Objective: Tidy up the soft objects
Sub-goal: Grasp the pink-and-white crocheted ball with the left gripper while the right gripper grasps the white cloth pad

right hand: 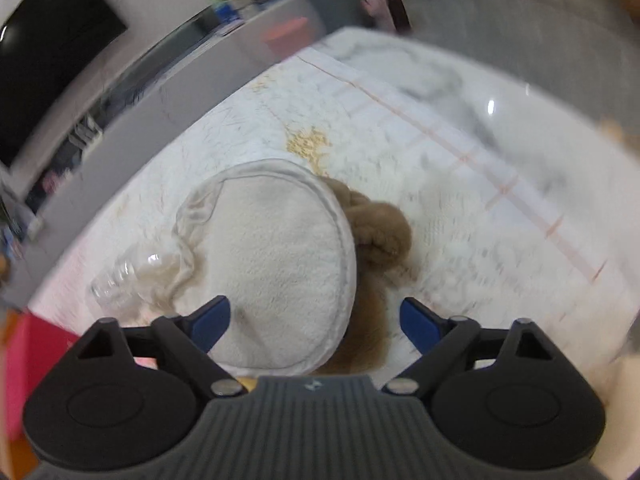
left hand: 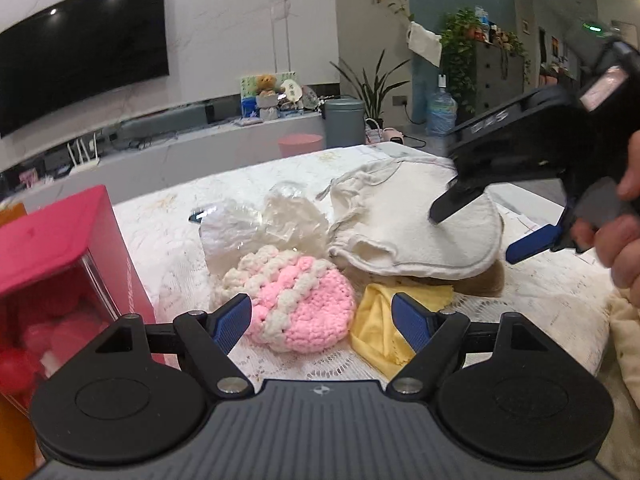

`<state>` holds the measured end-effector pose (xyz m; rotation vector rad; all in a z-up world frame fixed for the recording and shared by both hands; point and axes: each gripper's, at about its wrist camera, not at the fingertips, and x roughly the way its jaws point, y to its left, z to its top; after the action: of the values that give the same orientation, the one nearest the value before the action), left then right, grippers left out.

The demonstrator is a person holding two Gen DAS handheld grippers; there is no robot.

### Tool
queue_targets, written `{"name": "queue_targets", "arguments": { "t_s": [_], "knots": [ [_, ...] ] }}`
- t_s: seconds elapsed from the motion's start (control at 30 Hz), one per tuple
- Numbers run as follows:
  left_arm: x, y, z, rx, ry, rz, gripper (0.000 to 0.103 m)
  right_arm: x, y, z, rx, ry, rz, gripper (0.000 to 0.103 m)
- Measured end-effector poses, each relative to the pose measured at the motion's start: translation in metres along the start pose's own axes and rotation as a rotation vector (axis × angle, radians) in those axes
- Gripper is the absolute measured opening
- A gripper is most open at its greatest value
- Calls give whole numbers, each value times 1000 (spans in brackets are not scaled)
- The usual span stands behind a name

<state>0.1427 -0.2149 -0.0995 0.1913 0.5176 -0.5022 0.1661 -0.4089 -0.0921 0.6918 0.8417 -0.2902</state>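
A pink and cream crocheted piece (left hand: 296,304) lies on the lace-covered table just ahead of my open, empty left gripper (left hand: 320,320). A yellow cloth (left hand: 384,320) lies by its right finger. Behind them a white fleece pouch (left hand: 416,236) rests on a brown plush item (left hand: 484,280). Clear plastic-wrapped white items (left hand: 264,224) lie to the left. My right gripper (left hand: 474,228) hovers open over the pouch. In the right wrist view the right gripper (right hand: 316,320) is open above the white pouch (right hand: 276,256), with the brown plush (right hand: 380,228) sticking out at its right.
A red box with a clear window (left hand: 60,272) stands at the table's left edge and shows in the right wrist view (right hand: 36,344). A cream cloth (left hand: 628,340) lies at the right edge. A clear plastic bottle (right hand: 128,276) lies left of the pouch.
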Motion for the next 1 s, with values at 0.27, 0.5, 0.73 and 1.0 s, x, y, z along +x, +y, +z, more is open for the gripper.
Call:
{"name": "queue_targets", "arguments": {
  "t_s": [0.27,0.5,0.73,1.0],
  "knots": [
    [0,10,-9,-77,42,-53,93,-9,-14,5,164,15,252,43],
    [0,8,-8,-84,37,-34,93,2,-2,2,140,28,259,18],
    [9,1,6,-117,95,28,94,-28,20,0,-33,-61,167,2],
    [38,-14,35,-209,157,235,94,-63,17,1,-115,-164,94,2]
  ]
}}
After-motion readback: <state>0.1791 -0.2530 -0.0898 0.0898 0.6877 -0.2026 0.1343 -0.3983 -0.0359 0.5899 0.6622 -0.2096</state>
